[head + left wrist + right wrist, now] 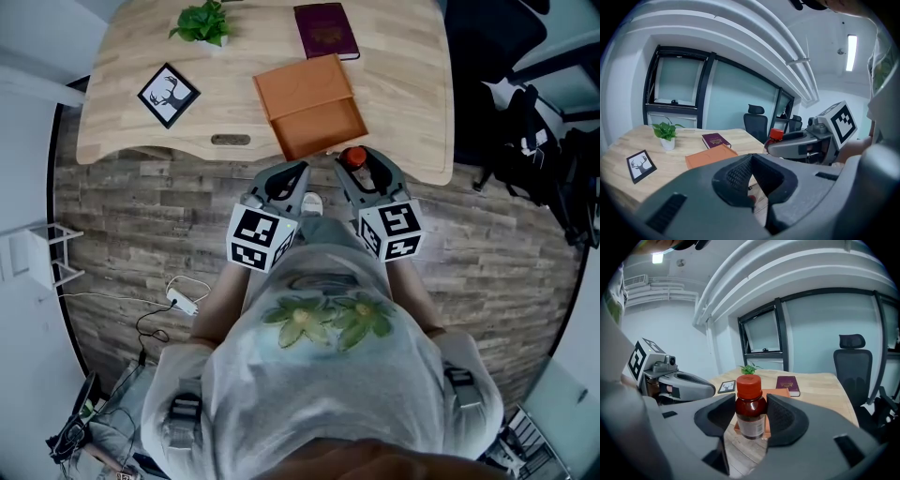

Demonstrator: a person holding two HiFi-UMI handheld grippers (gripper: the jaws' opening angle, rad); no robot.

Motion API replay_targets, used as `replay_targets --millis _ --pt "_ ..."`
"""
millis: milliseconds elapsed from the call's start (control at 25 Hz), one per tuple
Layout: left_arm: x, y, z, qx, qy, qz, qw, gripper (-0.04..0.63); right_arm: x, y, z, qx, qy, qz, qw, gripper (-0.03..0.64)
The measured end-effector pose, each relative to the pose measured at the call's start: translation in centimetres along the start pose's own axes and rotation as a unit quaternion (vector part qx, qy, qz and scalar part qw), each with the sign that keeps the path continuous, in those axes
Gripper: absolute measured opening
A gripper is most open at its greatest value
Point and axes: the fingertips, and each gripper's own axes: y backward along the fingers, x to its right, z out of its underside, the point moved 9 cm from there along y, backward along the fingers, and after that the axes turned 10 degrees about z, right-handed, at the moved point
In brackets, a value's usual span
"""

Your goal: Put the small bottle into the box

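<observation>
A small brown bottle with a red cap stands upright between the jaws of my right gripper, which is shut on it. In the head view this right gripper hovers over the table's near edge, just in front of the open orange-brown box. The box lies on the table behind the bottle. Beside it, my left gripper is shut with nothing between its jaws. The left gripper looks across the table at the box and at the bottle's cap.
On the wooden table lie a maroon book, a potted plant and a framed deer picture. An office chair stands at the table's right side. Cables lie on the floor at the left.
</observation>
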Motion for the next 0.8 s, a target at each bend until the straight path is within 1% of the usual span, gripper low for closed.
replay_targets --millis 360,800 --pt "-1.3 -2.4 -1.3 -0.001 -0.002 -0.010 0.9999 0.007 2.4 -2.3 -0.6 0.000 0.001 -0.007 1.000 0.206" --pt "-3.2 -3.9 -1.8 -0.003 0.003 -0.026 0.9997 0.008 3.8 -5.1 -1.3 0.000 0.007 -0.021 1.000 0.206"
